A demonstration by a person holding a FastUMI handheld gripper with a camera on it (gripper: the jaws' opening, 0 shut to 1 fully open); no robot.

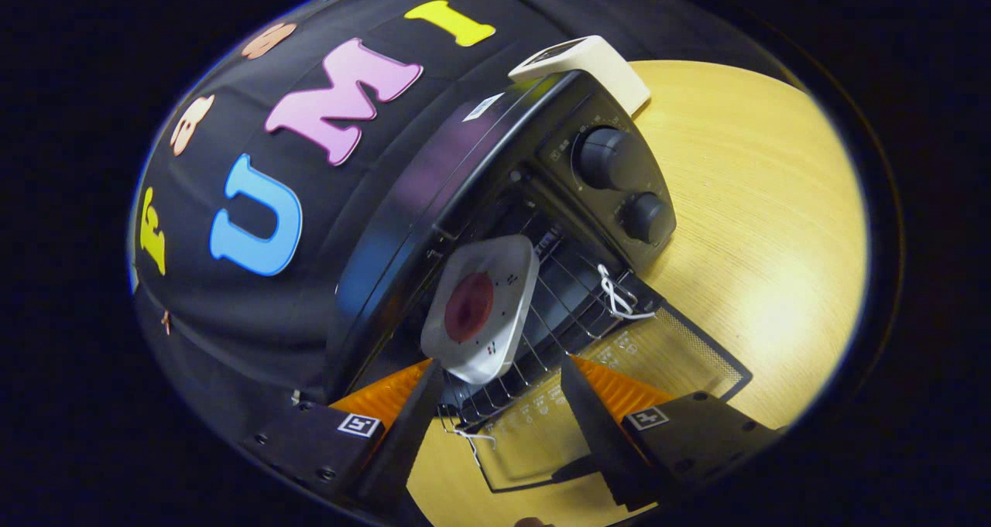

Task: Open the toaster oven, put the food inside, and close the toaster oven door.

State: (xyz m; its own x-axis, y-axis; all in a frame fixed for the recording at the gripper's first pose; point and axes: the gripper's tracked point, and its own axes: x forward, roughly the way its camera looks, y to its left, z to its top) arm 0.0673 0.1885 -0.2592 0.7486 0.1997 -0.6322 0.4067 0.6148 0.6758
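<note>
The toaster oven stands tilted across the middle of the frame, black, with its glass door folded down flat toward the gripper and resting on the pale wooden table.

At the far left of the frame hangs the dark booth wall, behind and beside the oven's glossy black top. Moving right, at lower left, the gripper's left finger rises toward the oven mouth; its tip stands just below and beside the near edge of a white square plate, but whether it touches the rim cannot be told. The plate sits on the wire rack in the oven's open mouth, near its front edge, and carries a round, dark red piece of food at its middle.

The gripper has its fingers spread wide apart, clamped on nothing. The plate lies just ahead of them and nearer the left one; the right finger, at lower centre-right, is clear of the plate and shows over the open door's glass.

Further right, a white cord is looped on the rack's right front corner. Above it, on the oven's control panel, sit two dark knobs, one above the other. At upper right, a small cream-coloured box lies behind the oven's top corner.
</note>
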